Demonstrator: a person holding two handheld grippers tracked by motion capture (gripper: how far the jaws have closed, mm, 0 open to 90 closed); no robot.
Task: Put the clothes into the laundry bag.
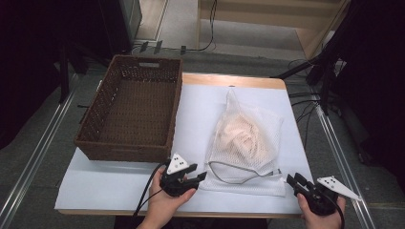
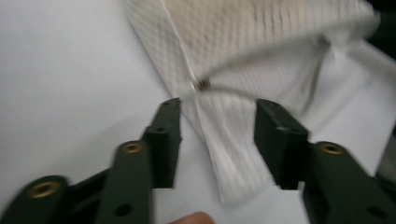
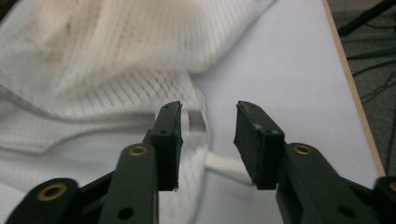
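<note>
A white mesh laundry bag point(image 1: 246, 138) with pale peach cloth inside lies on the white table point(image 1: 119, 186), right of centre. My left gripper point(image 1: 198, 172) is at the bag's near left corner. In the left gripper view the bag's corner point(image 2: 233, 154) lies between the jaws of that gripper point(image 2: 218, 105), which stand apart without pressing on it; a small zipper pull point(image 2: 203, 84) sits just beyond. My right gripper point(image 1: 293, 178) is at the bag's near right corner. In the right gripper view, its jaws point(image 3: 208, 108) are open, the mesh edge point(image 3: 191, 140) beside the left one.
A brown wicker basket point(image 1: 129, 152), with nothing inside, stands on the left half of the table. The table's near edge runs just below both hands. Cables and dark stand legs point(image 1: 315, 71) lie on the floor to the far right.
</note>
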